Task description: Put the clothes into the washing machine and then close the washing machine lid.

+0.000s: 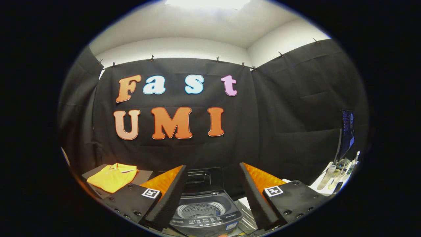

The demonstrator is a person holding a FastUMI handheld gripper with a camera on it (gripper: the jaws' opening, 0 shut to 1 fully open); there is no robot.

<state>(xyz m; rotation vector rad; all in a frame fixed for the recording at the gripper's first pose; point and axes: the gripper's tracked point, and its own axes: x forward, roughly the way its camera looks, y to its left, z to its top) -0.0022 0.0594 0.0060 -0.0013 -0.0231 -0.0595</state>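
Note:
A folded yellow shirt (112, 177) lies on a dark mat to the left, beyond my left finger. A small top-loading washing machine (205, 212) stands just ahead, seen between my fingers, its lid (200, 179) raised upright at the back and its silver drum (199, 210) showing. My gripper (212, 197) is open, its two black-and-orange fingers (167, 197) spread wide on either side of the machine, with nothing held between them.
At the right, a white surface (320, 187) carries a monitor (346, 135) and several small bottles and tubes (338, 171). Black cloth walls close in the booth behind and to both sides.

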